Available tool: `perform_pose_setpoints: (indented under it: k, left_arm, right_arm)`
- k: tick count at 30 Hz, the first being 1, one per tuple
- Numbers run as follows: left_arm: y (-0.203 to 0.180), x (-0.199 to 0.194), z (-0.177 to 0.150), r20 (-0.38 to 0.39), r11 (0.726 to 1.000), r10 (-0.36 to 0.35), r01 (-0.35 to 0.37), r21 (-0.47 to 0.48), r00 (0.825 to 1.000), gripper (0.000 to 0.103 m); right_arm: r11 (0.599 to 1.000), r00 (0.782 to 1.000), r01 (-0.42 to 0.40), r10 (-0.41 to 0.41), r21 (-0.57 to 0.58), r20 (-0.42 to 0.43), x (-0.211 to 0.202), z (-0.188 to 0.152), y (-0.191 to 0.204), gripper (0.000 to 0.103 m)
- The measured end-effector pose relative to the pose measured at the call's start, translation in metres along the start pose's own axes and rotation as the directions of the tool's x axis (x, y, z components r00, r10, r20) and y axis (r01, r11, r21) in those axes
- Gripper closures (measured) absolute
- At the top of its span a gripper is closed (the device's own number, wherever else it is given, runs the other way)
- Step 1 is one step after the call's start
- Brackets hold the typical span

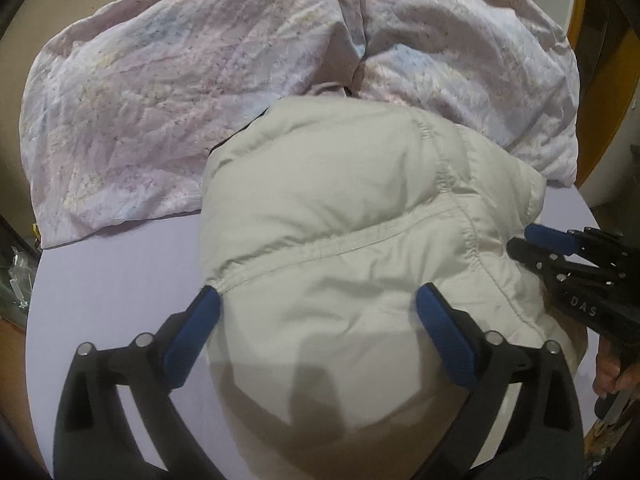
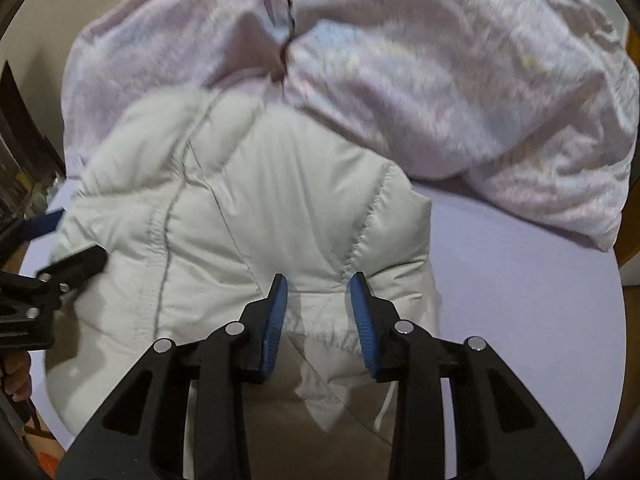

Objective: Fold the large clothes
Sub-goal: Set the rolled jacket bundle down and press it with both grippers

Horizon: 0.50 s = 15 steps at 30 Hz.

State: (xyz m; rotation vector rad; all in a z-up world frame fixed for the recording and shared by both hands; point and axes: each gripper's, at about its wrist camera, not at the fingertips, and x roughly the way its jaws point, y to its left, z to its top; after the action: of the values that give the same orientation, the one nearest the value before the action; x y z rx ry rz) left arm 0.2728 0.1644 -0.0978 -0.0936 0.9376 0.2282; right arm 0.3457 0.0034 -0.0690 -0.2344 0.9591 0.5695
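Note:
A folded white puffer jacket lies on the round lavender table. My left gripper hovers over the jacket's near part with its jaws spread wide; the cloth shows below, and the blue pads do not touch it. In the right wrist view my right gripper hangs above the jacket's near right edge. Its jaws stand narrowly apart and no fabric is pinched between them. Each gripper also shows in the other view: the right gripper at the jacket's right side, the left gripper at its left side.
A large crumpled pink-lavender patterned cloth lies across the far half of the table, touching the jacket's far end. A person's hand holds the right gripper's handle. The table's edge curves close on both sides.

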Motion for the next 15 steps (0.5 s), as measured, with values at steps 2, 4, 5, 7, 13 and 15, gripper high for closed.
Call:
perform_pose_setpoints:
  k: [2, 4, 5, 7, 13, 15]
  left_arm:
    - [-0.001, 0.006, -0.001, -0.007, 1.0, 0.006, -0.006, 0.002, 1.0, 0.002]
    - [-0.004, 0.011, -0.002, -0.01, 1.0, 0.019, -0.019, 0.015, 1.0, 0.002]
    - [-0.004, 0.013, -0.002, -0.011, 1.0, 0.024, -0.024, 0.019, 1.0, 0.002]
    - [-0.005, 0.018, -0.002, -0.012, 0.999, 0.029, -0.028, 0.02, 1.0, 0.002]
    - [-0.003, 0.031, -0.006, 0.002, 0.999, 0.036, -0.036, 0.004, 0.999, 0.002]
    - [-0.002, 0.034, -0.008, 0.012, 0.999, 0.041, -0.041, 0.0, 0.999, 0.002]
  right_arm:
    - [1.0, 1.0, -0.001, 0.001, -0.001, -0.016, 0.009, -0.004, -0.001, 0.068]
    - [1.0, 1.0, -0.008, 0.009, 0.009, -0.021, 0.016, -0.008, -0.004, 0.068]
    - [1.0, 1.0, -0.013, 0.013, 0.017, -0.018, 0.019, -0.009, -0.005, 0.068]
    - [0.999, 1.0, -0.024, 0.025, 0.034, -0.011, 0.024, -0.013, -0.009, 0.068]
    - [0.999, 0.999, -0.031, 0.031, 0.038, 0.014, 0.029, -0.015, -0.01, 0.068]
    - [0.998, 0.999, -0.036, 0.035, 0.043, 0.022, 0.028, -0.015, -0.011, 0.068]
